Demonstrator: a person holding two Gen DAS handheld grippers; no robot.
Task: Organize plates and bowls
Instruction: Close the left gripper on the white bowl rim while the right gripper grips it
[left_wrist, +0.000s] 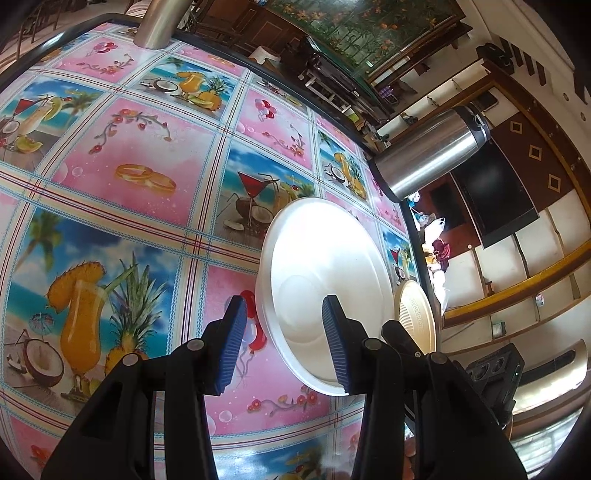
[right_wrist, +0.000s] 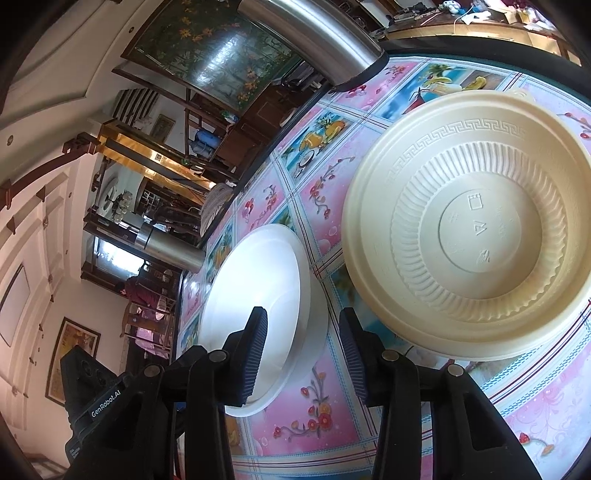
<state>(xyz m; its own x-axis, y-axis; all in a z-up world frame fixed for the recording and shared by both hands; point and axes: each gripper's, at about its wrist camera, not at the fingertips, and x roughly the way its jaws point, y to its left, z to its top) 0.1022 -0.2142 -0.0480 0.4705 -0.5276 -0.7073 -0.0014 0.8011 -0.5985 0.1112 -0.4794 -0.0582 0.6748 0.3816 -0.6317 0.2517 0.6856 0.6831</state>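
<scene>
1. Left gripper (left_wrist: 284, 345), black-framed with ribbed blue pads: hanging part spread above the surface, one pad over the bare cloth and the other over the near rim of the white bowl; nothing is sitting between the pads and it is pinching nothing.
2. Right gripper (right_wrist: 303, 354), same make: hanging spread over the gap between the two vessels, its left pad overlapping the white bowl's rim in the view, its right pad just short of the cream bowl; it is gripping nothing.
3. Wide, shallow white plastic bowl (left_wrist: 325, 280): sitting upright on the surface, between the two grippers, empty.
4. Cream plastic bowl with ribbed wall and key-pattern rim (right_wrist: 476, 236): lying beside the white bowl, apart from it, to the right; a second cream rim is peeking out behind it, so it may be resting on another.
5. Surface (left_wrist: 147, 147): wearing a glossy pink-and-blue cloth printed with fruit drinks and flowers.
6. Two tall stainless steel flasks (left_wrist: 424, 155): standing at the far edge, well apart from the bowls.
7. Step in hand, judged: taking a rim to stack one bowl into the other. Handling note: straddling the thin rim squarely, one pad inside and one outside, closing gently since light plastic is prone to flexing and slipping, lifting level, and keeping the other gripper clear.
</scene>
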